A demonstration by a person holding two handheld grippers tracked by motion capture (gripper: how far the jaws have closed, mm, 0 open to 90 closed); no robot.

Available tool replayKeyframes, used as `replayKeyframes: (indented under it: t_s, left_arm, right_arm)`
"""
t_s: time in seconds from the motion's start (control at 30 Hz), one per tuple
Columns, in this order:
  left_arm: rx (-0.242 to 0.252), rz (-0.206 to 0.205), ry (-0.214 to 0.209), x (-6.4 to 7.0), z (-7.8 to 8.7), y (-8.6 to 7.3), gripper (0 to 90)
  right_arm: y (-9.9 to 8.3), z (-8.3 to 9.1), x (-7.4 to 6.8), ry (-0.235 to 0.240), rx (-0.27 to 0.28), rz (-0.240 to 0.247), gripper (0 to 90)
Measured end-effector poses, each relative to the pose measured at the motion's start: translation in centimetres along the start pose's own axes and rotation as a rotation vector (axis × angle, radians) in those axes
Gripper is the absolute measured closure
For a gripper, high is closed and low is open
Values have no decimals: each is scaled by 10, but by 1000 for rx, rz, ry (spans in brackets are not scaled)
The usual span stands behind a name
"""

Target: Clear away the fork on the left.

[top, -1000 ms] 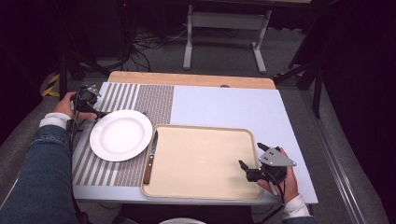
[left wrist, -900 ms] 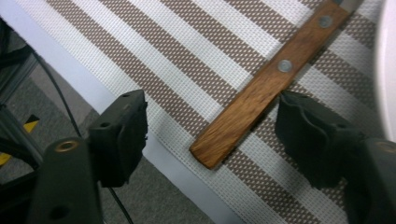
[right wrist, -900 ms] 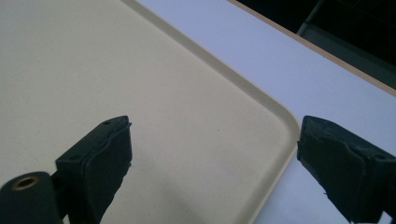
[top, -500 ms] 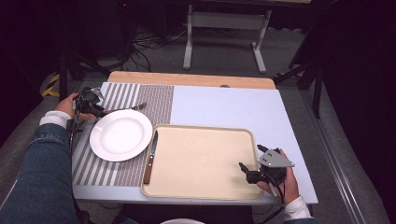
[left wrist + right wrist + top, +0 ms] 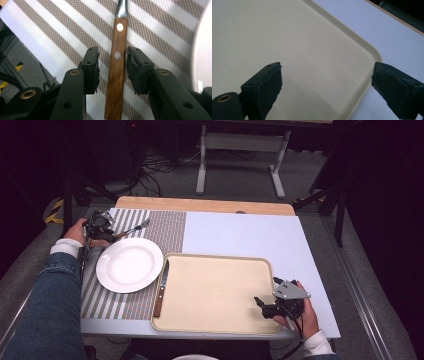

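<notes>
My left gripper (image 5: 111, 66) straddles the fork (image 5: 117, 65) handle; I can't tell if the pads (image 5: 93, 65) touch the wood. The tines are cut off by the top edge there, and the handle end looks blurred near the bottom. From the high view the fork (image 5: 134, 228) is too small to read, its handle hidden under the gripper (image 5: 102, 231). Plate (image 5: 203, 50) is cut by the right edge. Right gripper (image 5: 325, 82) jaws run off the bottom.
</notes>
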State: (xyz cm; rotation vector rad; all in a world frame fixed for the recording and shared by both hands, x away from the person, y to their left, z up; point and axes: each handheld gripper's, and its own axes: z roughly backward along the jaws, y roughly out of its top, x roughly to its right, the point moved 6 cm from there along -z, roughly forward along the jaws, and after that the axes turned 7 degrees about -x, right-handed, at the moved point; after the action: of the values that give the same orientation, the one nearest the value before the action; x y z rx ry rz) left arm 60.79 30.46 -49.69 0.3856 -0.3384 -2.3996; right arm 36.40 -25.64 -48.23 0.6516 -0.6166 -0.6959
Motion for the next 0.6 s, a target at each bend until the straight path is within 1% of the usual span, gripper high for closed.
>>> replayKeyframes:
  t_s: [0.07, 0.13, 0.17, 0.23, 0.27, 0.33, 0.37, 0.43, 0.5, 0.6]
  left_arm:
    - [19, 16, 8, -1, -3, 4, 612]
    - [45, 23, 3, -1, -5, 7, 614]
    - [53, 39, -8, -1, -5, 8, 613]
    - [53, 44, -20, -1, -6, 10, 618]
    - [54, 46, -36, -1, -6, 10, 627]
    - [57, 43, -63, 1, -6, 10, 716]
    - [58, 42, -61, 1, -6, 10, 737]
    - [63, 52, -58, 1, -6, 9, 740]
    - [60, 51, -56, 2, -6, 10, 754]
    - [57, 54, -40, 4, -6, 10, 764]
  right_arm:
    - [-1, -2, -1, 3, -8, 1, 104]
    - [-2, -3, -1, 5, -12, 5, 104]
    - [-2, -4, -1, 8, -14, 4, 103]
    - [-3, -5, -1, 9, -19, 1, 103]
    - [-4, -5, -1, 11, -22, -1, 103]
    - [-5, -6, -1, 17, -29, -4, 103]
    - [-5, -7, -1, 22, -32, -2, 103]
    - [-6, -8, -2, 29, -39, 1, 103]
    - [-7, -10, -2, 33, -44, 4, 103]
    - [-7, -10, -2, 45, -41, -3, 103]
